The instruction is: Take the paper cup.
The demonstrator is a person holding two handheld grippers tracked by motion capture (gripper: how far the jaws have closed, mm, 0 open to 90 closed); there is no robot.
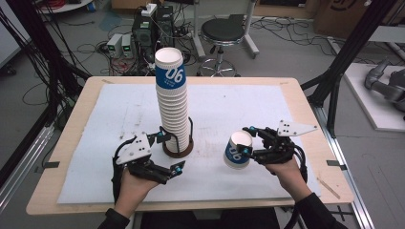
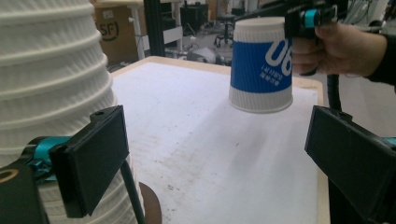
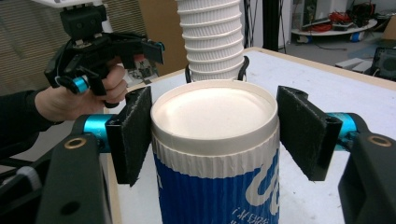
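One paper cup (image 3: 215,154), upside down and clear of the table, sits clamped between the right gripper (image 1: 249,145)'s pads, so a loosened squeeze could drop it, while the wide-open left gripper (image 1: 168,151) beside the tall cup stack (image 1: 173,107) could topple it.

I work in what looks like a lab: cables (image 1: 71,47) tangled on the floor, computer boxes (image 1: 143,28), a black stool (image 1: 222,31), metal frames (image 1: 353,43) around my bench (image 1: 71,143).
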